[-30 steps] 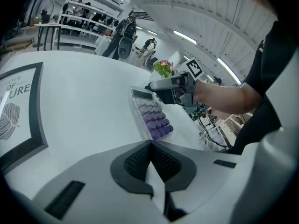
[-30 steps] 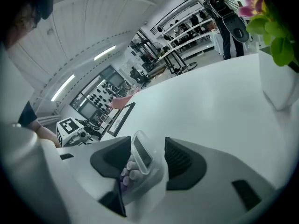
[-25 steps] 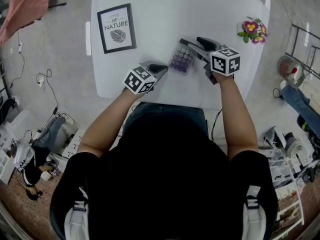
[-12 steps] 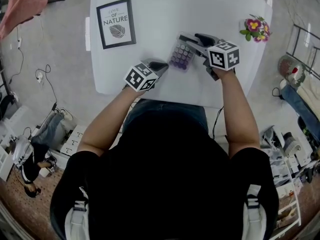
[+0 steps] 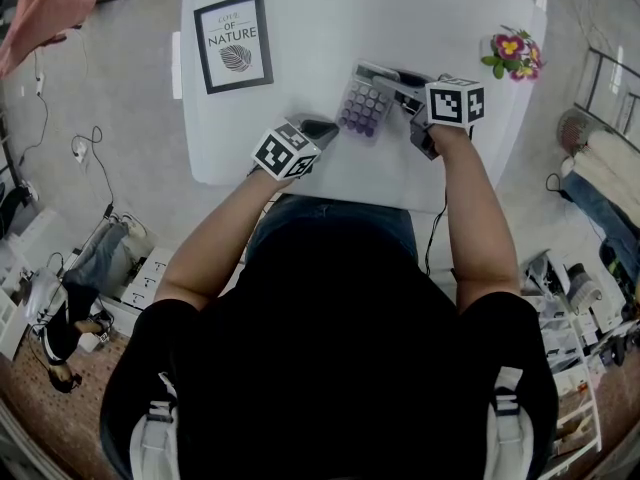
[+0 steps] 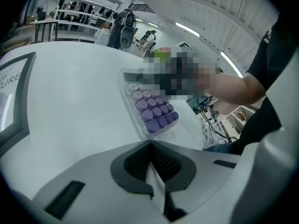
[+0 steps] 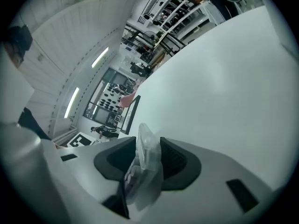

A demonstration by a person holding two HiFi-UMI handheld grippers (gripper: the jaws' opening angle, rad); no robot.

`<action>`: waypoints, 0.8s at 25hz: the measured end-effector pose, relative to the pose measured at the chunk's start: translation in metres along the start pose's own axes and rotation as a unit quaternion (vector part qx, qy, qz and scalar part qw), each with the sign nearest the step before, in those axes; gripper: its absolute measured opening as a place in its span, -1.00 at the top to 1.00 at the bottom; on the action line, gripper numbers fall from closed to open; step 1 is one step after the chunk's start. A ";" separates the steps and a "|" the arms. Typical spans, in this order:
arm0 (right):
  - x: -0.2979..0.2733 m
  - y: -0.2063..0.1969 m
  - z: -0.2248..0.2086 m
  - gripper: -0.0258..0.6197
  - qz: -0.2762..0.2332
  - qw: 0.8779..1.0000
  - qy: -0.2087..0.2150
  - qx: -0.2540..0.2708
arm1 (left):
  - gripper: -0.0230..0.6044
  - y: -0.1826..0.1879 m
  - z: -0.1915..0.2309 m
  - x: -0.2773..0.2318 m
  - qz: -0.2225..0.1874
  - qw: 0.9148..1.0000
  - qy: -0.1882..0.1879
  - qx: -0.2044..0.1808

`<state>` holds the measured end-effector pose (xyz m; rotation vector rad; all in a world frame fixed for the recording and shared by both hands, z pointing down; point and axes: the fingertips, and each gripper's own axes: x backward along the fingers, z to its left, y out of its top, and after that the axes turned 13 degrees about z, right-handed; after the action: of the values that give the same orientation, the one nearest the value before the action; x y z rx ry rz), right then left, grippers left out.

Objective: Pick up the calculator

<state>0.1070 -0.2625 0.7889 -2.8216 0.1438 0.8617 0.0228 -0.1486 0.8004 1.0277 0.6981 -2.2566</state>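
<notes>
Purple-keyed and clear-cased, the calculator lies on the white desk slightly right of centre. Its right edge stands between the jaws of the right tool, which are closing and appear to touch the thin casing on both sides. Taking the edge, not the key face, probably keeps the pads off the keys and gives a firm hold for lifting. The left tool is closed on nothing and sits by the near edge, left of the calculator, presumably to leave the approach free.
</notes>
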 end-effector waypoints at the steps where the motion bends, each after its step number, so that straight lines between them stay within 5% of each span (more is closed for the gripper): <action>1: 0.000 0.000 0.001 0.39 -0.001 1.000 0.007 -0.009 | 0.87 0.000 0.000 0.000 0.002 1.000 0.001 -0.003; 11: -0.008 -0.002 0.005 0.54 -0.012 0.996 0.059 -0.065 | 0.87 0.001 0.000 -0.004 0.006 1.000 0.006 -0.014; 20: 0.009 0.005 0.028 0.55 -0.034 0.996 0.073 -0.041 | 0.87 0.007 -0.013 0.007 -0.011 1.000 -0.010 -0.019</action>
<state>0.0987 -0.2620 0.7606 -2.9462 0.0344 0.6601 0.0300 -0.1472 0.7857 0.9820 0.7447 -2.2593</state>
